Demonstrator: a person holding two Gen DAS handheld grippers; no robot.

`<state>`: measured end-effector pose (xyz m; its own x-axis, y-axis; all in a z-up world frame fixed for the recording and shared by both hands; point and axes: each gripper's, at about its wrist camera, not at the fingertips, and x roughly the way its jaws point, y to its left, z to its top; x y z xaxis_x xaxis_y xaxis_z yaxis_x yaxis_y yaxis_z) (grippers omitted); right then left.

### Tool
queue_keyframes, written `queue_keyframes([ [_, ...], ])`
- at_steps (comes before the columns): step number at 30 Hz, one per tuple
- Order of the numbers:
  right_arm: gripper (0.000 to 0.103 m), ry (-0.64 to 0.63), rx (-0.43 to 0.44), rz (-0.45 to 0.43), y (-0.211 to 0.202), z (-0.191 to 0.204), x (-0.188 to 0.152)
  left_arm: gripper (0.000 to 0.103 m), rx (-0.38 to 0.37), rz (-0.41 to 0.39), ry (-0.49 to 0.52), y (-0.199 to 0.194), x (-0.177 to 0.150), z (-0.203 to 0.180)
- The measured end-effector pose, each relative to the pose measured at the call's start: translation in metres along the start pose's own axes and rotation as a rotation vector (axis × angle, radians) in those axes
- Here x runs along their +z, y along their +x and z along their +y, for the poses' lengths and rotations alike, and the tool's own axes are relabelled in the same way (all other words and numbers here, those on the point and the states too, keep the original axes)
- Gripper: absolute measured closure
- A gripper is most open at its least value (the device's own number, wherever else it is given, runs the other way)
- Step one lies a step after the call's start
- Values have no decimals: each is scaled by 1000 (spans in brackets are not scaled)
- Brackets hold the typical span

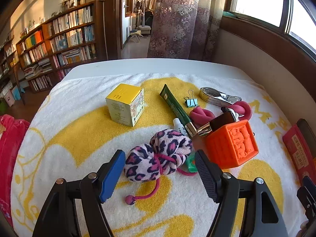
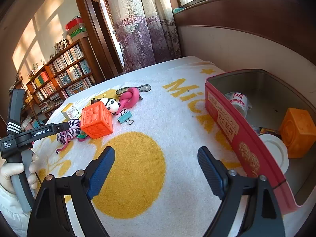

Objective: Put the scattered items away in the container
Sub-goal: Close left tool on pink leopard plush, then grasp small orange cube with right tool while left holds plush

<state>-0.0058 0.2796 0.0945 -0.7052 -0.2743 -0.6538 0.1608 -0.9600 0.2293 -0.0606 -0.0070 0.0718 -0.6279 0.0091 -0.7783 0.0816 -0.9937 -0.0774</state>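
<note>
The leopard-print pouch [image 1: 158, 155] lies directly ahead of the left tool [image 1: 160, 169], between its spread, empty fingers, its long axis running across the gap, near the surface's [image 1: 138, 65] front edge. The right tool [image 2: 156, 167], also open and empty, hovers beside the red tin [image 2: 223, 118] at the right edge, farther from the pouch.

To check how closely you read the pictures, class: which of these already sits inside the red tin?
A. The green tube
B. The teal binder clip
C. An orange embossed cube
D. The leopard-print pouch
C: the right wrist view shows an orange embossed cube inside the red tin, while the binder clip, leopard-print pouch and green tube lie on the towel.
</note>
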Motion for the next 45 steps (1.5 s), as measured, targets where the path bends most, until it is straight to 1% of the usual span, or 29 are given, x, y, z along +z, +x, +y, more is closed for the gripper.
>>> queue_keyframes([
  [3, 14, 2, 4, 16, 5, -1, -1, 29, 3, 16, 17, 15, 4, -3],
  [6, 14, -1, 3, 24, 7, -1, -2, 29, 20, 29, 4, 29, 5, 1],
  [10, 14, 2, 5, 49, 12, -2, -3, 29, -20, 25, -30, 35, 4, 10],
  [14, 14, 9, 3, 66, 15, -2, -4, 44, -42, 17, -36, 32, 3, 13],
  [15, 14, 10, 3, 67, 15, -3, -4, 46, -46, 15, -37, 31, 2, 13],
  [17, 14, 12, 0, 65, 14, -4, -4, 49, -53, 12, -39, 27, 2, 14],
  [22, 14, -11, -18, 70, 12, 2, -1, 49, -79, 13, -68, 19, 1, 19],
  [26, 14, -42, 26, 78, 8, 16, 15, 49, -94, 7, -79, 14, 1, 20],
  [30, 14, -85, 83, 101, 17, 38, 34, 49, -106, -9, -79, 5, 1, 19],
  [34, 14, -169, 90, 121, 39, 68, 42, 49, -115, -30, -90, -4, 3, 21],
  [38, 14, -217, 106, 157, 64, 91, 44, 49, -114, -35, -112, -8, 4, 27],
  [45, 14, -242, 98, 178, 96, 111, 52, 49, -129, -46, -141, -15, 7, 34],
])
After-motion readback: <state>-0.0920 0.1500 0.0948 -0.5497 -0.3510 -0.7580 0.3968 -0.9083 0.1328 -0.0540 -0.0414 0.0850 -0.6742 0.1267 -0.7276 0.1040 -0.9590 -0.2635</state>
